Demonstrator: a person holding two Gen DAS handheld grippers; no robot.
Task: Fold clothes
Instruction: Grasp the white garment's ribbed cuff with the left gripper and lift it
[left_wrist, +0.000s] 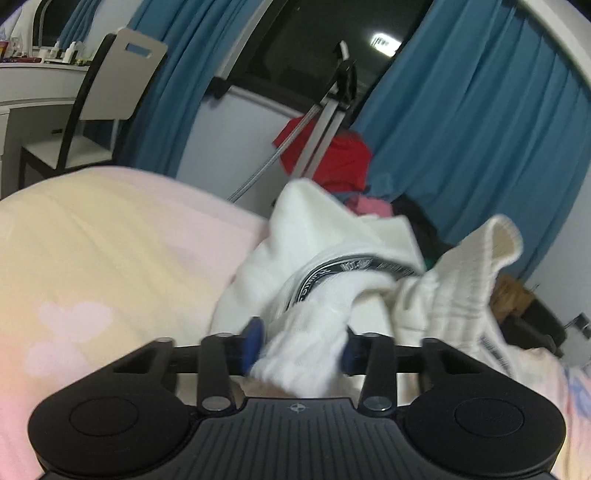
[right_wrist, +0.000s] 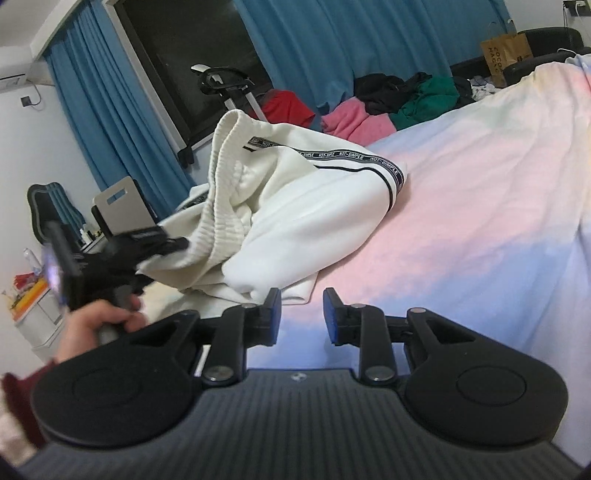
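Left wrist: tongs (left_wrist: 301, 347) pinch white garment (left_wrist: 332, 258) (blurred).

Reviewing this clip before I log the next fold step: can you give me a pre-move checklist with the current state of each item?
1. Left gripper shut on the white garment: ok, fabric sits between its blue pads.
2. Right gripper free to grasp: ok, open, nothing between its fingers.
3. Garment lying flat on the bed sheet: not ok, it is bunched and partly lifted.
4. Bare sheet in front of the right gripper: ok.
5. Clothes pile apart from the white garment: ok.
6. Strength of the left grip: cannot tell, the left wrist view is blurred.
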